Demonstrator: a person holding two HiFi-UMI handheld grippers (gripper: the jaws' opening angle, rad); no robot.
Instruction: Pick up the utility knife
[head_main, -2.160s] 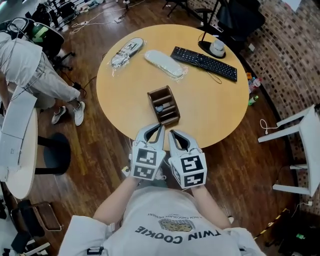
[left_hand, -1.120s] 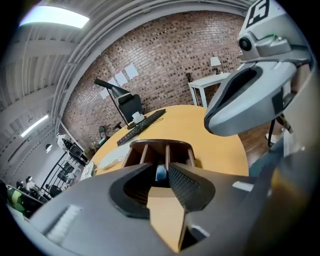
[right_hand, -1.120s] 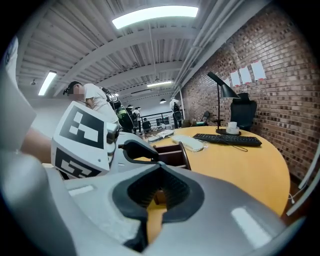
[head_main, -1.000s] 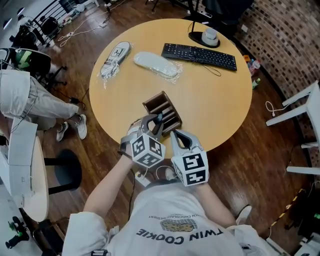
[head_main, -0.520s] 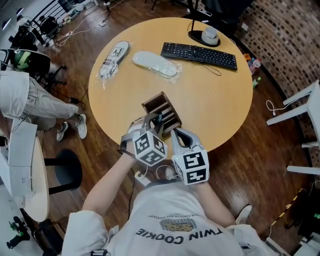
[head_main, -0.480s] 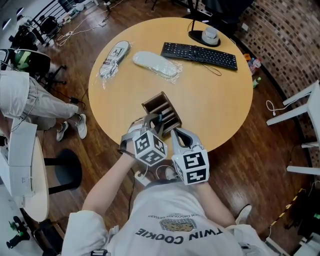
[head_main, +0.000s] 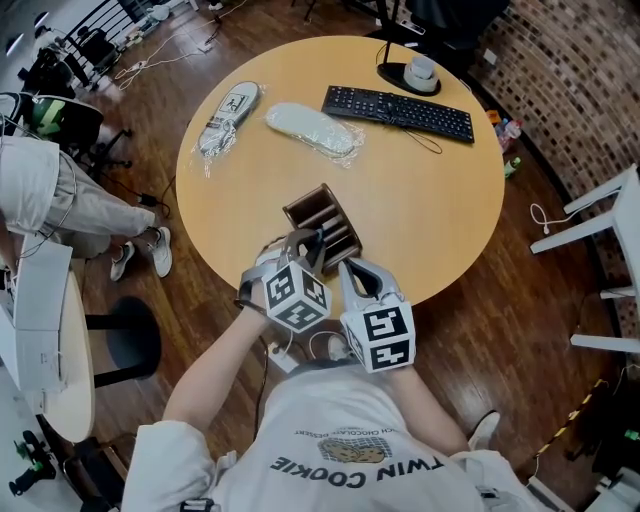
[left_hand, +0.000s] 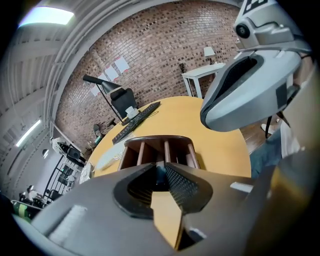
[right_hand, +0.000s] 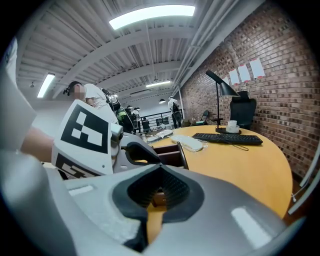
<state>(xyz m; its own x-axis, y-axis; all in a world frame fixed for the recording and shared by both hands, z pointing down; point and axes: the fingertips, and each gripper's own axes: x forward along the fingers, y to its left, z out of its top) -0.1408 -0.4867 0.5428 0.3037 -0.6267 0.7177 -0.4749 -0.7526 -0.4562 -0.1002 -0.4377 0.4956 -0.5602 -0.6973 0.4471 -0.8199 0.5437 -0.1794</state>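
Note:
A brown wooden organizer (head_main: 322, 222) with slots stands near the table's front edge. My left gripper (head_main: 314, 240) reaches down into its near slot. In the left gripper view, the utility knife (left_hand: 160, 176) shows as a dark bluish piece between the tips of the left gripper (left_hand: 161, 169). The jaws are closing and the pads touch it on both sides. The organizer (left_hand: 150, 147) is right behind. My right gripper (head_main: 347, 266) hovers beside it at the table edge. The right gripper (right_hand: 160, 170) is shut with nothing in it.
A black keyboard (head_main: 398, 108) and a lamp base (head_main: 412, 72) lie at the far side of the round table (head_main: 440, 200). Two plastic-wrapped items (head_main: 310, 130) (head_main: 226, 115) lie at the far left. A person (head_main: 45, 190) sits left, a white chair (head_main: 610, 230) stands right.
Since the earliest frame my left gripper has gone forward from the table edge into the organizer. Over the last half second its jaws have narrowed. The right gripper has stayed put.

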